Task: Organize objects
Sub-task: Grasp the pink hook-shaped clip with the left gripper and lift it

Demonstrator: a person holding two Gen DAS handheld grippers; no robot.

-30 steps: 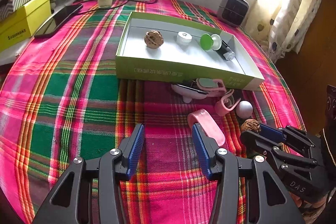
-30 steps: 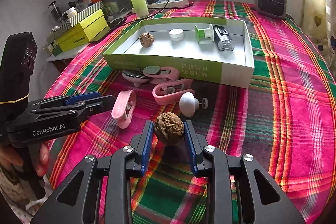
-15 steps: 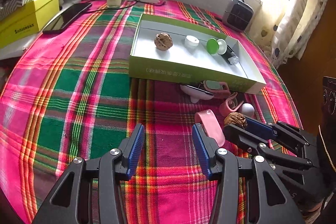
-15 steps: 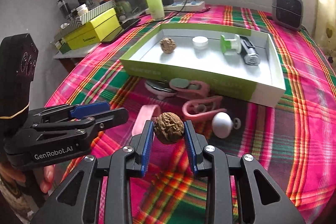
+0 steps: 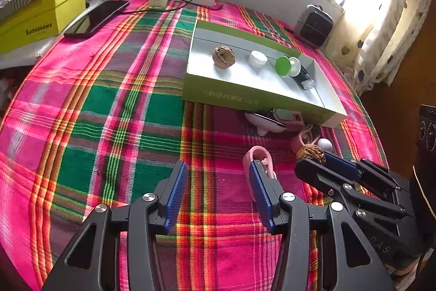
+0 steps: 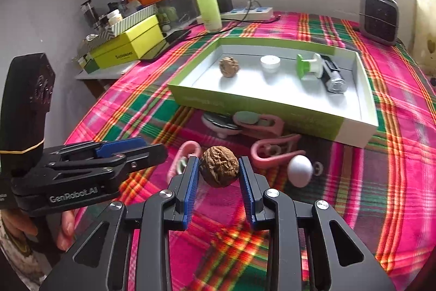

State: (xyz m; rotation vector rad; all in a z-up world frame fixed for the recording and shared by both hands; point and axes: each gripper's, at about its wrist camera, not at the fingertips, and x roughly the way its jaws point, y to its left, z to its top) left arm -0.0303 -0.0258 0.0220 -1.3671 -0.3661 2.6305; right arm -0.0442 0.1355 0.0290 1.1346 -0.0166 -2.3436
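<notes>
My right gripper [image 6: 219, 168] is shut on a brown walnut [image 6: 219, 169], held clear above the plaid cloth; the same walnut [image 5: 310, 152] shows at its tips in the left wrist view. My left gripper [image 5: 218, 188] hangs open over the cloth with nothing between its pads; a pink clip [image 5: 259, 157] lies just past its right finger. The green tray [image 6: 351, 132] ahead holds a second walnut [image 6: 229, 66], a white cap [image 6: 270, 62], a green-and-white spool [image 6: 308, 66] and a black-and-silver piece [image 6: 332, 74].
In front of the tray lie a white dish-shaped item [image 6: 220, 122], pink clips [image 6: 267, 124] [image 6: 272, 150] and a white ball-headed piece [image 6: 299, 169]. A green bottle [image 6: 208, 7], power strip [image 6: 250, 14], yellow box [image 6: 128, 45], phone [image 5: 98, 17] and a dark heater [image 6: 378, 15] line the far edge.
The right gripper has lifted the walnut off the cloth and carried it slightly toward the tray. The left gripper has stayed open and nearly still.
</notes>
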